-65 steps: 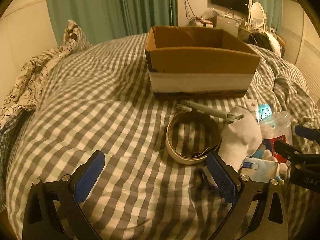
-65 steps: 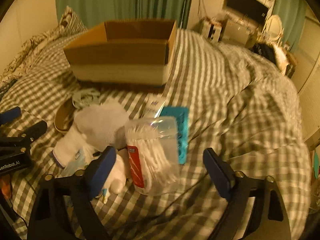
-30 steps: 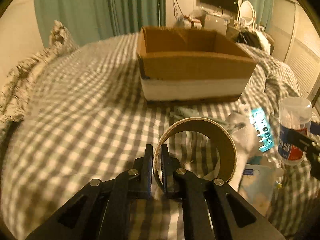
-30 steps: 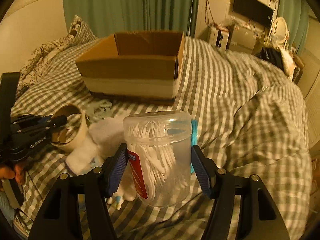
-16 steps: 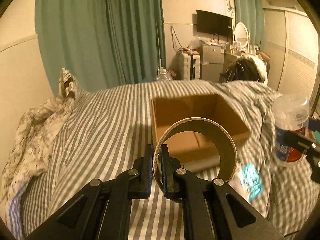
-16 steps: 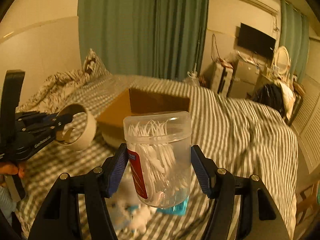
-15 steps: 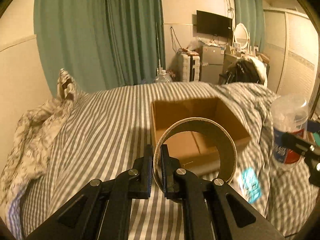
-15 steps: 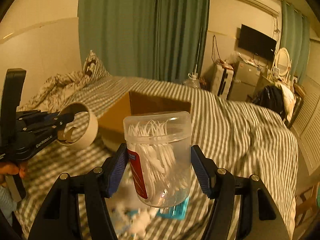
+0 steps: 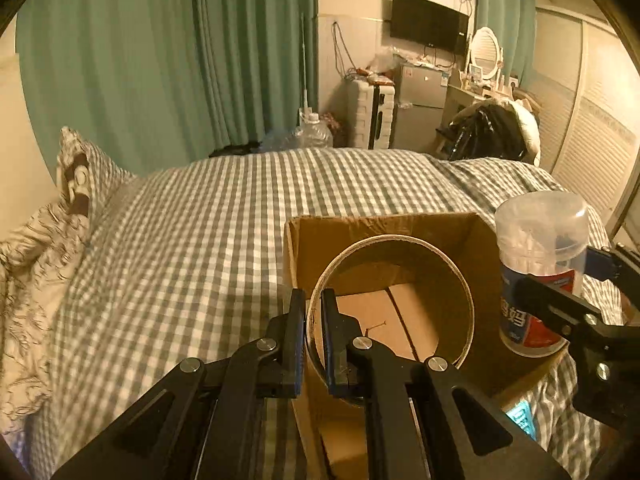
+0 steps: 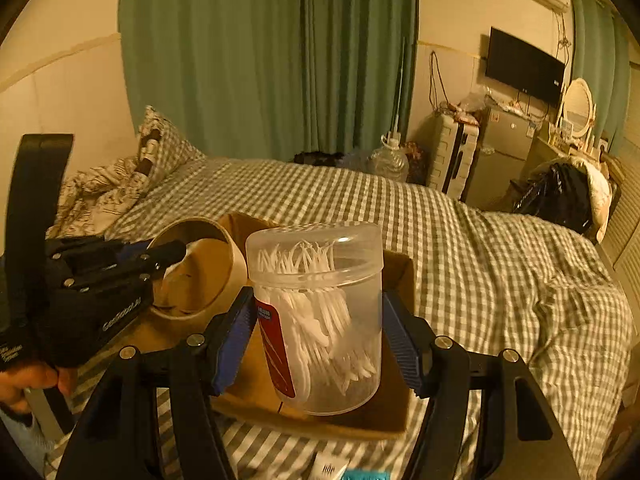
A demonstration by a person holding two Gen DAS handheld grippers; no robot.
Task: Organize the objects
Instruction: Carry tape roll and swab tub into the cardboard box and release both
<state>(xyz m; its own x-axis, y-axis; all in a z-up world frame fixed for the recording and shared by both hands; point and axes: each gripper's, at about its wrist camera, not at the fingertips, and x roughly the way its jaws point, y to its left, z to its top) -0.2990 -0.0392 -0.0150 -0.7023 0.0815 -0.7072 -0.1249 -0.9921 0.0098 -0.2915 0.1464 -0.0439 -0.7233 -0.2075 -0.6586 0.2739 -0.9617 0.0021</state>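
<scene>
- Your left gripper (image 9: 311,334) has its jaws almost closed on the wall of the cardboard ring (image 9: 390,304); one jaw is outside the wall and one is inside.
- The ring stands on its edge, with its opening toward the left wrist camera, and it hangs above the cardboard box (image 9: 400,236).
- Through the ring you see the brown floor of the box.
- Your right gripper (image 10: 318,336) holds the clear jar (image 10: 318,316) between its blue pads (image 10: 236,330); the jaws are set as wide as the jar, and the jar is upright.
- The jar has a clear lid and a red label, and it is full of white floss picks.
- In the left wrist view the jar is at 3 o'clock from the ring, over the right wall of the box.
- In the right wrist view the ring is at 9 o'clock from the jar, close beside it; I cannot tell if they touch.
- The box sits on the checked bed cover (image 9: 200,232).
- A teal packet (image 9: 520,416) lies on the cover near the front right corner of the box, at 5 o'clock in the left wrist view.
- A pillow (image 10: 160,140) lies at the far left of the bed, at 10 o'clock in the right wrist view.
</scene>
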